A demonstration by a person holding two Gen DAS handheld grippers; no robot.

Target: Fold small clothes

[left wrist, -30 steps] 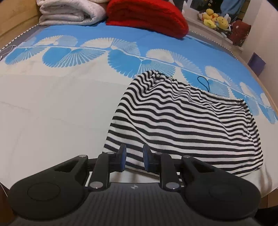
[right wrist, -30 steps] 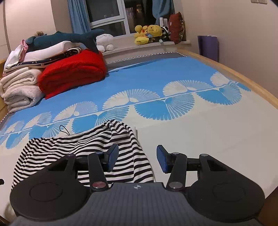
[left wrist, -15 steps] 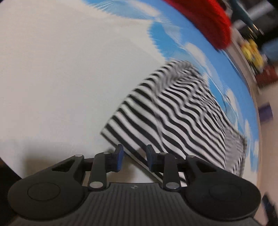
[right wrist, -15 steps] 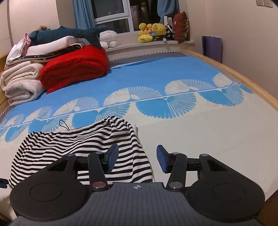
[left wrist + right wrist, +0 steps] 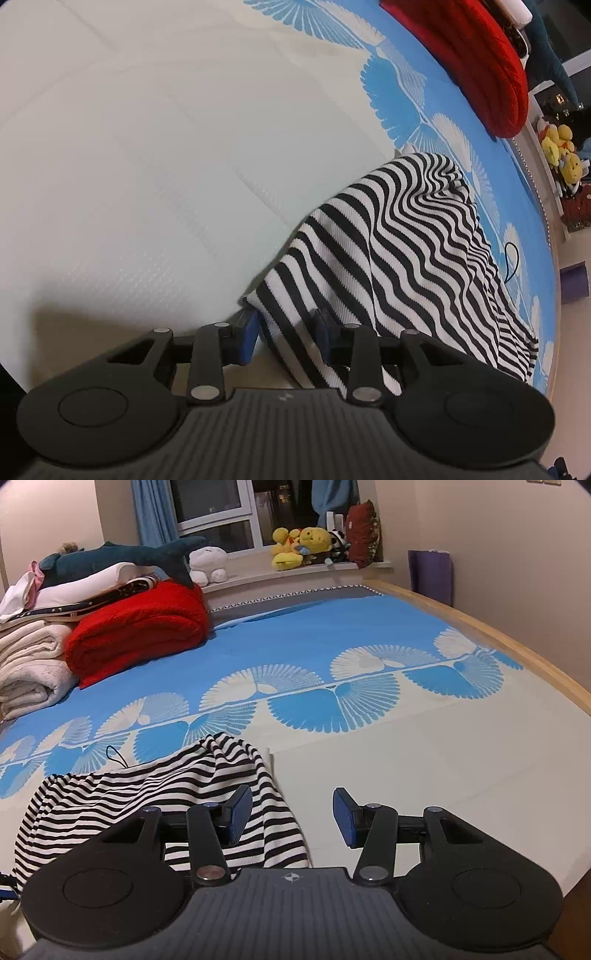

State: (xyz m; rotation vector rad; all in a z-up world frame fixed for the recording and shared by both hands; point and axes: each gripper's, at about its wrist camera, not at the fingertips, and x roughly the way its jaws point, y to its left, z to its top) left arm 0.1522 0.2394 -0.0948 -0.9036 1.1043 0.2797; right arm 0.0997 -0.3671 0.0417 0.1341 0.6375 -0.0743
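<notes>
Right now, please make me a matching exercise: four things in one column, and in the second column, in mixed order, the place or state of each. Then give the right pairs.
1. black-and-white striped knit garment
2. folded red fleece blanket
3. yellow plush toys
4. right gripper

A. on the windowsill
B. open, holding nothing
C. beside the cream folded blankets at the far end of the bed
D. spread on the bed, one corner between the left gripper fingers

Pairs: 1-D, 2-C, 3-A, 4-B
</notes>
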